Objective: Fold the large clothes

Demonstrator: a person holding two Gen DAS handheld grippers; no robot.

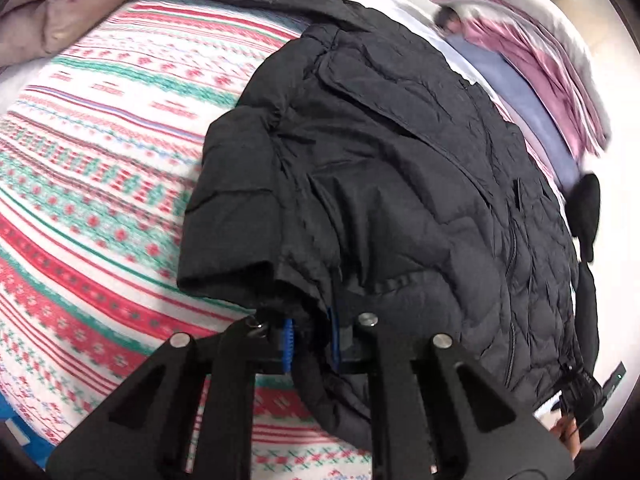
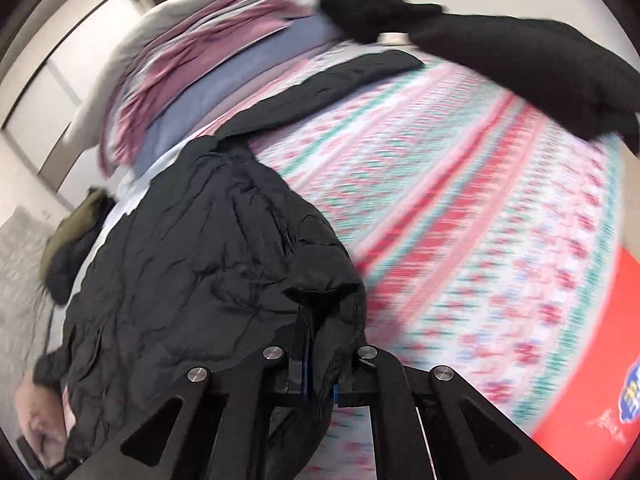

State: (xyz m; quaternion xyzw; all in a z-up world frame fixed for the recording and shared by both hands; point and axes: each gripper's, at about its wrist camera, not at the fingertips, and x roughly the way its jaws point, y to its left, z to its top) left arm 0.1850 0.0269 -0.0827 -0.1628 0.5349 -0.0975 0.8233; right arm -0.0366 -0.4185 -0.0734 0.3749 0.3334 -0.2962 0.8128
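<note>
Black quilted jacket [image 1: 400, 184] fabric is pinched between both the left gripper [image 1: 314, 342] and right gripper [image 2: 320, 372] jaws; slippery padding ahead may slide free, spoiling the fold.

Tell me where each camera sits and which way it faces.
Left wrist: rides the left hand-held gripper, looking along its fingers over the black jacket toward a pillow; the gripper is shut on the jacket's edge, and the other gripper shows at far right.
Right wrist: rides the right hand-held gripper, shut on the jacket, facing the stacked bedding and wall; a bit of hand shows lower left.
Shared: jacket, patterned blanket, stacked bedding.
</note>
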